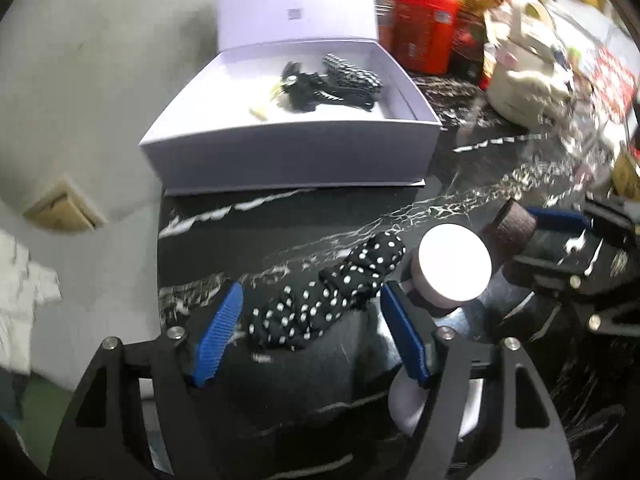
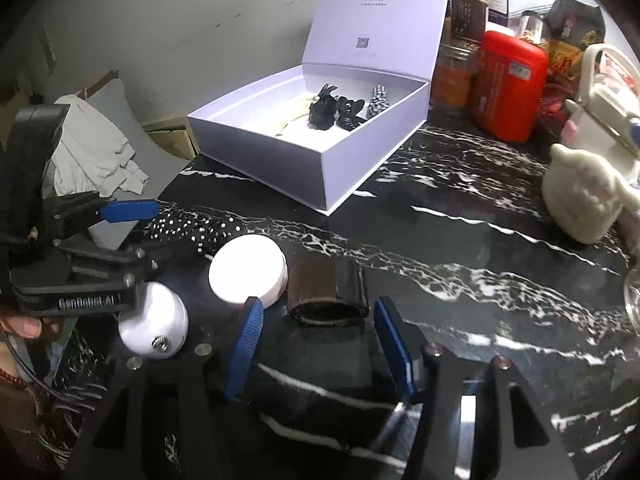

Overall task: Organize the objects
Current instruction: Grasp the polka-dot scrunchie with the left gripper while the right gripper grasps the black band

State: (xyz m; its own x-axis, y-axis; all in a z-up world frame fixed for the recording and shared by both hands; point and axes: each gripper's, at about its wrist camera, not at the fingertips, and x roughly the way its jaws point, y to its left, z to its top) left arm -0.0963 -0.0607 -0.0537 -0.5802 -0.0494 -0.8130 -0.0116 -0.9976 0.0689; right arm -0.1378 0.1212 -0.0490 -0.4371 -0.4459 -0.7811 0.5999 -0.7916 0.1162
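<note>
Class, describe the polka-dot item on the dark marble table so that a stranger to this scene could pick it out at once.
Start at the open lavender box on the dark marble table and come toward the cameras. A row of three small things lies there: a brown cylindrical roll, a white round lid and, at the far left, the polka-dot fabric piece. It alone is soft, long and black with white dots.
</note>
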